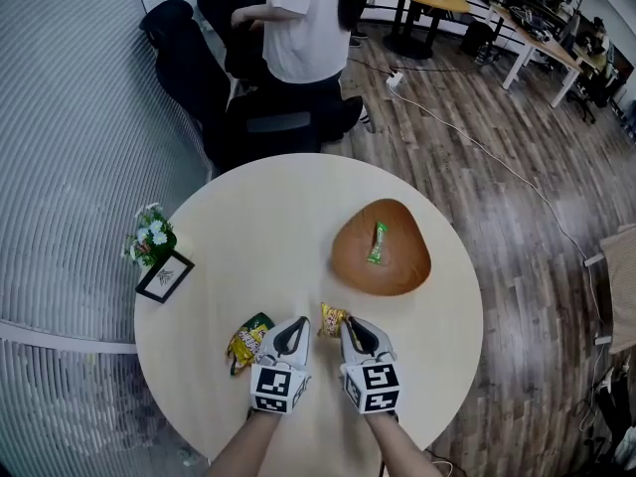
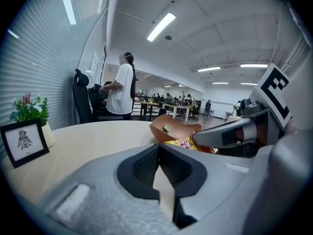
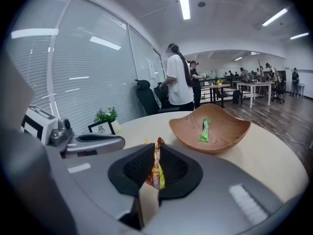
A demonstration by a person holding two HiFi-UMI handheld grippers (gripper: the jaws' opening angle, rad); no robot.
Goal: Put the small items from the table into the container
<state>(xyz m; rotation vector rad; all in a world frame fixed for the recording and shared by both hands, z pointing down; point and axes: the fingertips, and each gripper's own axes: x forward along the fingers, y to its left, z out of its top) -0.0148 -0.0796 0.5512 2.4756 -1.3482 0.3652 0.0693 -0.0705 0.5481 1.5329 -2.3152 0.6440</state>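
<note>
A brown wooden bowl sits on the round table's right half with a green candy lying in it. My right gripper is shut on a yellow-orange snack packet, held just off the tabletop near the bowl's near rim. In the right gripper view the packet stands pinched between the pads of that gripper, with the bowl ahead. My left gripper hovers beside it, shut and empty. A second yellow-green packet lies on the table left of it.
A small potted plant and a framed picture stand at the table's left edge. A person in a white top stands beyond the far edge next to black office chairs. A cable runs over the wood floor at right.
</note>
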